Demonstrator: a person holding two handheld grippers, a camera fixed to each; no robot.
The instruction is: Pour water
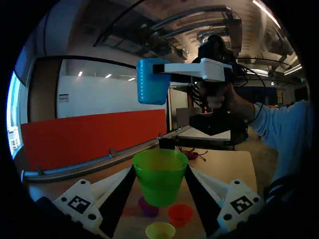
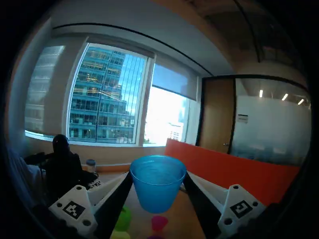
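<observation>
**Both cups in the air, pour not yet begun**

The left hand-held gripper (image 1: 159,189) is clamped on the green cup (image 1: 160,169), one finger pressing each flank. The cup stands upright above the bench (image 1: 227,163), and its mouth is open and looks empty. In the same left gripper view, the right hand-held gripper (image 1: 153,71) is farther off and much higher. A hand (image 1: 217,93) holds it, and it grips the blue cup (image 1: 151,83) level, with no tilt. The right gripper view shows that cup pinched between its own two fingers, with what looks like water near the brim (the rippled surface suggests so, though I cannot be sure how full it is).

My reading is that this is the approach before pouring: source and receiver are lifted but well apart, and no water is falling.

The next move calls for bringing the blue cup down so its lip is over the green cup's mouth. It then needs a slow tip toward the green cup, which must be held steady and upright. Three small cups (image 1: 160,230) sit on the bench beneath, so a rushed tilt from this height would likely splash among them
</observation>
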